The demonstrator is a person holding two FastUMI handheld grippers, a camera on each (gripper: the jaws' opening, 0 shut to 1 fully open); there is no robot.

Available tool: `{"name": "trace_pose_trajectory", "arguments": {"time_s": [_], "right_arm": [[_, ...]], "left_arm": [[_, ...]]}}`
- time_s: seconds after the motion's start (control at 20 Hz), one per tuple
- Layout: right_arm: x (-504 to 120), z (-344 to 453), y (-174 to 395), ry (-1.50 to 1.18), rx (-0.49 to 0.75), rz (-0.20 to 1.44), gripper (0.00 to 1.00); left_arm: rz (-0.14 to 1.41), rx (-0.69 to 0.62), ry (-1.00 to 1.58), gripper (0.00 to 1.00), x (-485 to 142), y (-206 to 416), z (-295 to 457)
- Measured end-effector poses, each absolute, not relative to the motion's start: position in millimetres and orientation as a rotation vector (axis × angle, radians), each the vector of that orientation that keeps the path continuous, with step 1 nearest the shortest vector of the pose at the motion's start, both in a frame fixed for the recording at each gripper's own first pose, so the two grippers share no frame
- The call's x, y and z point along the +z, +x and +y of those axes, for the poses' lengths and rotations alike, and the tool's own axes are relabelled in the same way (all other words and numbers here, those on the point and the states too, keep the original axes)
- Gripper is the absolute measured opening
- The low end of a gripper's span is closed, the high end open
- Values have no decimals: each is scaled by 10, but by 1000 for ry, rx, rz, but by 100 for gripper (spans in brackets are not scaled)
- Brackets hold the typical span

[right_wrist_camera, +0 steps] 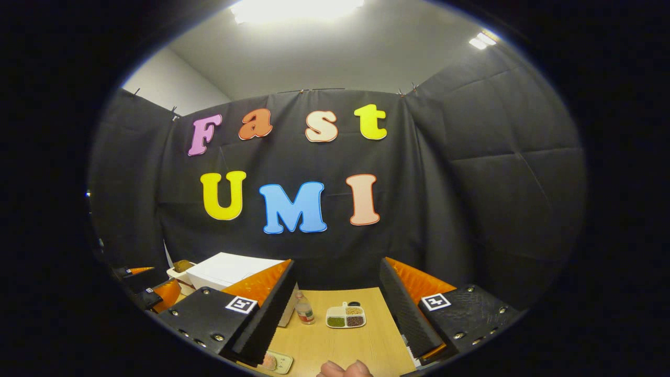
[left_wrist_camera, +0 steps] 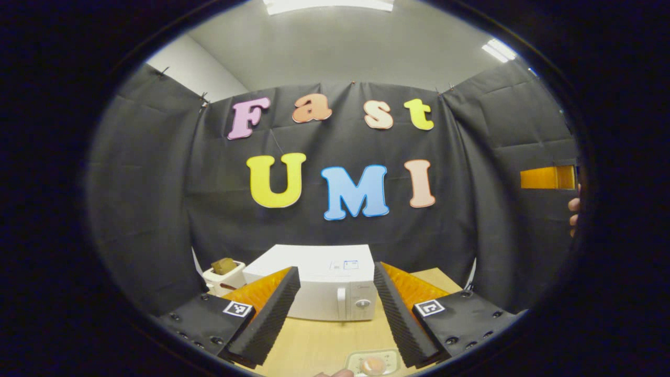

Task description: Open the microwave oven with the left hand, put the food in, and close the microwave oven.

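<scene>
A white microwave oven (left_wrist_camera: 324,288) stands at the table's far side with its door closed; the handle (left_wrist_camera: 341,303) and a knob (left_wrist_camera: 363,302) face me. My left gripper (left_wrist_camera: 335,268) is open and empty, held back from the oven and lined up with its front. The food, a round pinkish piece (left_wrist_camera: 372,365) on a small pale tray, lies on the near table below that gripper. In the right gripper view, the microwave oven (right_wrist_camera: 225,269) is at left and the food tray (right_wrist_camera: 272,361) at the bottom. My right gripper (right_wrist_camera: 337,262) is open and empty above the table.
A toaster (left_wrist_camera: 225,272) holding bread stands left of the oven. On the wooden table (right_wrist_camera: 361,345) are a small bottle (right_wrist_camera: 304,311) and a divided dish of grains (right_wrist_camera: 346,317). A person's fingers (right_wrist_camera: 345,369) show at the bottom. The left gripper (right_wrist_camera: 149,285) appears at far left.
</scene>
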State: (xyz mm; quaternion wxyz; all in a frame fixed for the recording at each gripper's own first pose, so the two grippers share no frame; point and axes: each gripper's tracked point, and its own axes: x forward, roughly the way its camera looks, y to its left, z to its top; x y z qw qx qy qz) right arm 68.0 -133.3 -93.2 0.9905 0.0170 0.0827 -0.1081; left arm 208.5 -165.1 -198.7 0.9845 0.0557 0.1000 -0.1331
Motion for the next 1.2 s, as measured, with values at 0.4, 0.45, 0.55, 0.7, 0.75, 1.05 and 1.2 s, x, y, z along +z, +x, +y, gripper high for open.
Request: {"name": "trace_pose_trajectory", "arguments": {"time_s": [0.4,0.45,0.55,0.7,0.75,1.05,1.2], "right_arm": [[-1168,-1147,794,-47,-351,256,98],[-1199,-1156,798,-67,-367,267,98],[-1224,-1168,820,-98,-396,289,98],[-1241,-1207,850,-133,-433,313,95],[-1267,-1223,874,-138,-443,321,95],[-1451,-1266,936,-165,-479,384,96],[-1481,-1303,965,-181,-493,401,95]], "left_arm": [[290,-386,90,97,-3103,2890,-1634],[303,-397,93,96,-3250,2970,-1647],[330,-407,104,95,-3520,3119,-1664],[375,-413,92,97,-3946,3316,-1713],[396,-412,87,96,-4084,3376,-1730],[502,-407,86,95,-4807,3662,-1830],[527,-409,76,96,-5017,3766,-1909]]}}
